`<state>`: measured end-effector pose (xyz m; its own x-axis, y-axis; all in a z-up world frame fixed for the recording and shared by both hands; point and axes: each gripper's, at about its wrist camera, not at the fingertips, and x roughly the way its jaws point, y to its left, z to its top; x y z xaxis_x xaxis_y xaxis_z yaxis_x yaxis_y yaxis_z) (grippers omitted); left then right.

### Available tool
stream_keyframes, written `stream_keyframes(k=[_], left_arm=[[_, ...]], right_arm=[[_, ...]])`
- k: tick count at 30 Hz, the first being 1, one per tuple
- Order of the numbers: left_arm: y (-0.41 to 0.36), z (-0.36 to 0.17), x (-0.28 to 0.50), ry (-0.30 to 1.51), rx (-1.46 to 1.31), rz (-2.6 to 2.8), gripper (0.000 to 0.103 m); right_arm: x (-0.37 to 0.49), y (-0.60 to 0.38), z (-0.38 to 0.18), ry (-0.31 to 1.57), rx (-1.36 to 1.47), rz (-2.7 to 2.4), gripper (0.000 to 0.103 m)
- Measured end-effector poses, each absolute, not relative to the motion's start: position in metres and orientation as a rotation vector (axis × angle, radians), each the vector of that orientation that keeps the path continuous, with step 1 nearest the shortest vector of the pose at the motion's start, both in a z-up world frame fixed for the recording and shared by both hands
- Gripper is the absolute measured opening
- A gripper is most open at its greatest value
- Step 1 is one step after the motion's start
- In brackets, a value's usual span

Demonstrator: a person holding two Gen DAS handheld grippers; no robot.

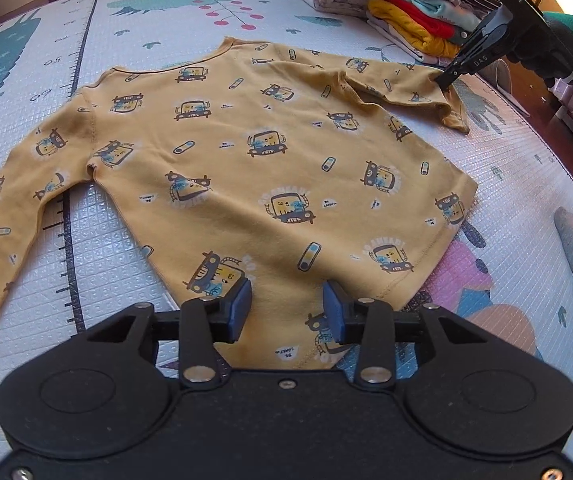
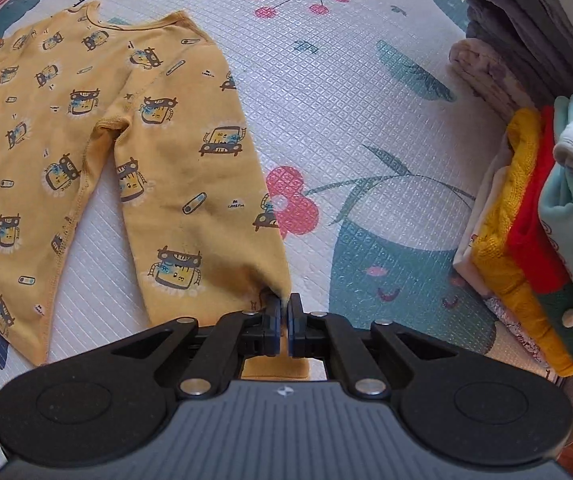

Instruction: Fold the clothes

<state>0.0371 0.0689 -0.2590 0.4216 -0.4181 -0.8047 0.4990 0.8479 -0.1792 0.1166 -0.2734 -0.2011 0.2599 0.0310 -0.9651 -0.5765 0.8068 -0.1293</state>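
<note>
Pinching the yellow shirt's (image 1: 270,168) sleeve cuff, right tool (image 2: 284,312); left tool (image 1: 286,308) wide apart above the hem.

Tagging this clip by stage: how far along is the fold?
Done: folded stack beside the mat. In hand: right gripper shut on one sleeve cuff of the yellow shirt; left gripper open over the hem. Left: both sleeves and body unfolded.

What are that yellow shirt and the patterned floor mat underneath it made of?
The yellow shirt looks like soft cotton knit, matte: it wrinkles limply and shows stitched hems. The floor mat looks like foam or vinyl, slightly glossy, with an embossed grid and printed cartoons. Neither is certain from looks alone.
</note>
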Motion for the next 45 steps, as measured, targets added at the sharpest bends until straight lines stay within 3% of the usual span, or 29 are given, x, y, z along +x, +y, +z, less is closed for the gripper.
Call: stream_keyframes(k=[7,10,12,19,21,22,29,33,37,45], left_arm=[[0.069,-0.258,0.038,0.977,0.102,-0.583,0.043],[0.070,-0.258,0.038,0.977,0.106,-0.584,0.044],[0.071,-0.258,0.038,0.978,0.103,-0.586,0.044],[0.066,-0.257,0.035,0.971,0.167,-0.599,0.044],[0.064,-0.258,0.034,0.969,0.200,-0.603,0.044],[0.064,-0.257,0.034,0.972,0.207,-0.604,0.044],[0.068,-0.257,0.031,0.992,0.237,-0.613,0.045],[0.070,-0.258,0.030,0.994,0.247,-0.619,0.046],[0.071,-0.257,0.030,1.006,0.241,-0.624,0.046],[0.073,-0.253,0.034,1.052,0.207,-0.673,0.049]], right_arm=[[0.138,-0.310,-0.210,1.250,-0.406,0.233,0.006],[0.138,-0.333,-0.203,1.241,-0.287,0.192,0.020],[0.134,-0.349,-0.202,1.253,-0.181,0.159,0.034],[0.107,-0.375,-0.220,1.246,0.100,0.103,0.040],[0.105,-0.371,-0.220,1.204,0.075,0.103,0.029],[0.107,-0.371,-0.218,1.201,0.059,0.096,0.012],[0.123,-0.384,-0.210,1.145,-0.065,0.003,0.015],[0.121,-0.386,-0.203,1.143,-0.083,-0.002,0.041],[0.111,-0.359,-0.194,1.078,-0.244,0.075,0.039],[0.118,-0.267,-0.191,0.990,-0.366,0.423,0.022]])
